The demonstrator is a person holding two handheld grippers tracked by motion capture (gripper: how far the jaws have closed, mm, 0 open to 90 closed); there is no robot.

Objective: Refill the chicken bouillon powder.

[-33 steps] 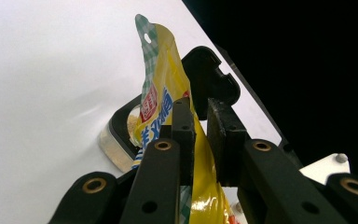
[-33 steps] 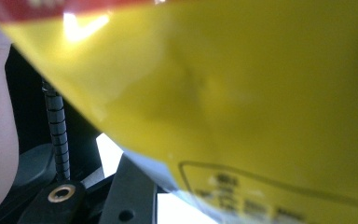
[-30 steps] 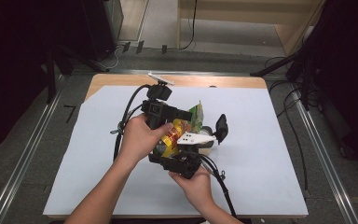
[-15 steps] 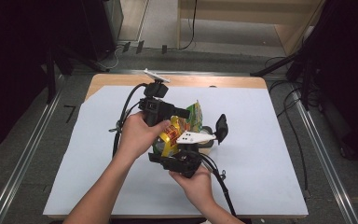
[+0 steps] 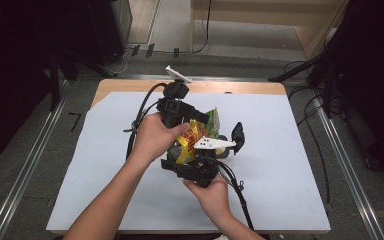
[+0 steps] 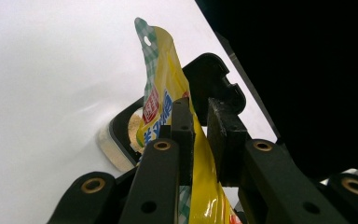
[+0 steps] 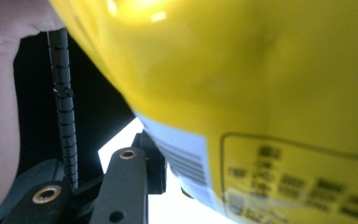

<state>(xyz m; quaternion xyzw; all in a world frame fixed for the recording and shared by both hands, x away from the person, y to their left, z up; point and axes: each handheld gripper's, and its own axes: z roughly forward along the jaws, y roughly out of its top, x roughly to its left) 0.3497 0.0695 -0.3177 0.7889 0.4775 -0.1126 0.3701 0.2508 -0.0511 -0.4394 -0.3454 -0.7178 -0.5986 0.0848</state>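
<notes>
Nearest the person, the right gripper (image 5: 196, 167) sits low over the white sheet (image 5: 290, 165), its body in the right hand (image 5: 211, 196). Its jaws have just been opening. In the right gripper view the yellow pouch (image 7: 242, 88) bulges close above one black jaw, but whether the pads press on it I cannot tell.

Just beyond, the left gripper (image 5: 192, 120) comes in from the far left, gripped by the left hand (image 5: 152, 137). In the left gripper view its two jaws stand close together with the flat upper part of the pouch (image 6: 168, 107) pinched between them, the green-checked top seal rising free above.

So the pouch (image 5: 200, 132) is held up off the table, near its middle, between the two grippers.

Behind it, on the sheet, lies a small dark-rimmed dish (image 6: 123, 140) with something pale and grainy inside; a black upright piece (image 5: 237, 136) stands to its right.

My reading is that the pouch is lifted and secured, but its top looks unopened, so tearing and emptying it are left.
</notes>
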